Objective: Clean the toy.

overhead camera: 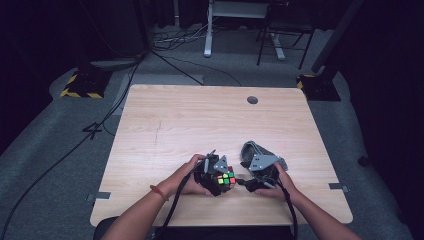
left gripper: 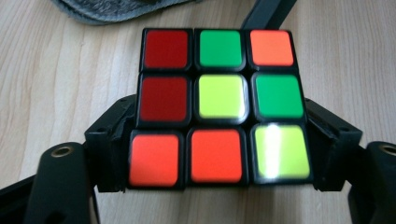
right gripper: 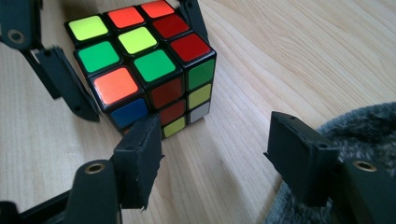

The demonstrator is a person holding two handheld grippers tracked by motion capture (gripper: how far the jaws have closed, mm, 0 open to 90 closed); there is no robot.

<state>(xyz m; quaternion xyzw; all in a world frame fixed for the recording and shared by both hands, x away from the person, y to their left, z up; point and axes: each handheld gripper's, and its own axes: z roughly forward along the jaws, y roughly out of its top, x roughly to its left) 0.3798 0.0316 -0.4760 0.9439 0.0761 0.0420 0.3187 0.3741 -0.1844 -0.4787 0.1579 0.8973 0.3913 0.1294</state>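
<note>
Near the table's (overhead camera: 165, 130) front edge, left hand-held gripper (left gripper: 219, 154) clamping puzzle cube (left gripper: 219, 107), right hand-held gripper (right gripper: 215, 154) released beside it.

Colourful cube (overhead camera: 226, 178) between two grippers on wooden table (overhead camera: 200, 120)

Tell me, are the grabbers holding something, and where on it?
The left gripper clamps the puzzle cube by two opposite sides, at its near row. The right gripper stands open beside it, holding nothing.
</note>
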